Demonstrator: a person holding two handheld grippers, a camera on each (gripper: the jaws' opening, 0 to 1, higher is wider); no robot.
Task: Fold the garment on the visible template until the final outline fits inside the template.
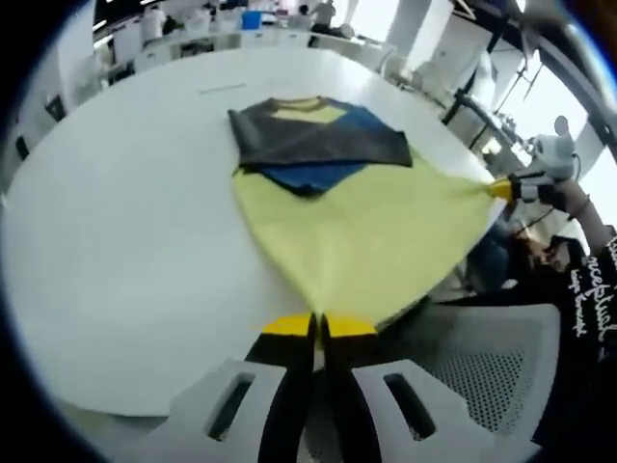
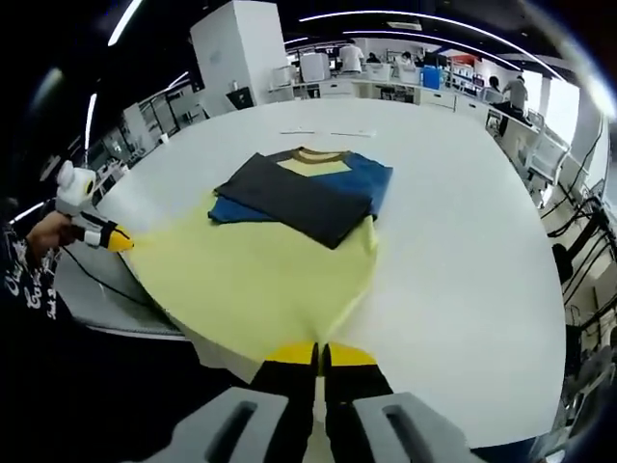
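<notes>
A shirt lies on the white round table (image 1: pixel 116 222), collar at the far end. Its top is blue (image 1: pixel 313 176) with dark grey sleeves (image 1: pixel 318 140) folded across it, and its lower part is yellow (image 1: pixel 366 227). The yellow hem is stretched toward the table's near edge. My left gripper (image 1: pixel 319 326) is shut on one hem corner at the bottom of the left gripper view and appears again as the left gripper (image 2: pixel 118 241). My right gripper (image 2: pixel 320 355) is shut on the other hem corner (image 2: pixel 308 328), and also shows as the right gripper (image 1: pixel 501 189).
A grey mesh chair (image 1: pixel 472 371) stands against the near table edge. A person's black lettered sleeve (image 1: pixel 598 289) is at the right. Thin marks (image 2: pixel 328 132) lie on the table beyond the shirt. Desks, monitors and people fill the far room (image 2: pixel 386 68).
</notes>
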